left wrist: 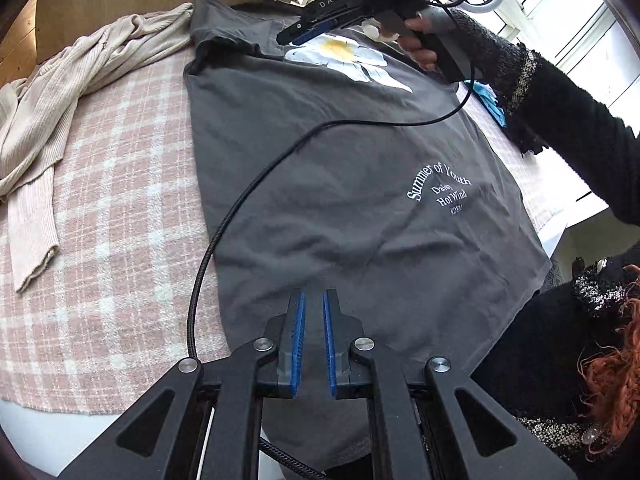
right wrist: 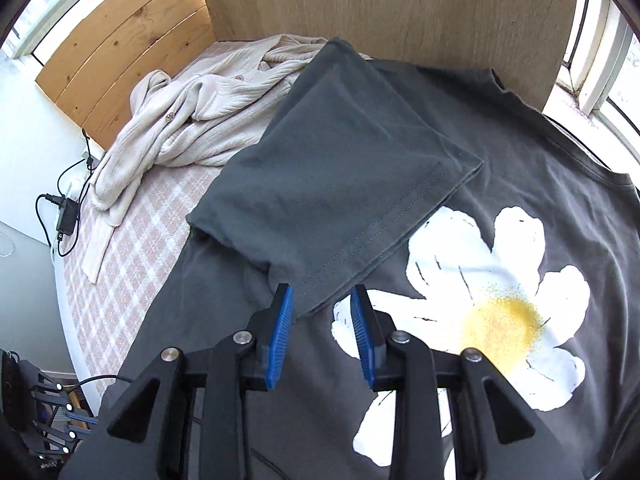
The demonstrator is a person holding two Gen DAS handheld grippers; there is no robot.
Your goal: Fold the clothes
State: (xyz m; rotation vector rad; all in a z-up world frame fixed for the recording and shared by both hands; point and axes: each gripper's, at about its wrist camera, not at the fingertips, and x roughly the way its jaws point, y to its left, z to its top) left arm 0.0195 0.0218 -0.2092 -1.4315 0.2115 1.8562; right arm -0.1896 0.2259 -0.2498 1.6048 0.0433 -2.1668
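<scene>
The grey T-shirt [left wrist: 352, 184] lies spread flat on a pink checked cloth [left wrist: 120, 208] over the desk, its long axis running from the hem, by the left gripper [left wrist: 315, 300], to the collar end with the daisy print [right wrist: 472, 308]. One sleeve [right wrist: 344, 184] is turned in across the chest, its stitched cuff edge lying slantwise just beside the daisy print. The right gripper [right wrist: 322, 300] hovers at the lower corner of that cuff, jaws parted at a moderate gap; the corner sits between them, but whether the pads touch cloth is hard to tell. The left gripper's jaws stand narrowly apart over the hem, holding nothing. A cream ribbed cardigan [left wrist: 60, 112] lies crumpled beyond the T-shirt's sleeve side. The right gripper is nearer the sleeve, so any work on that fold would likely fall to it.
</scene>
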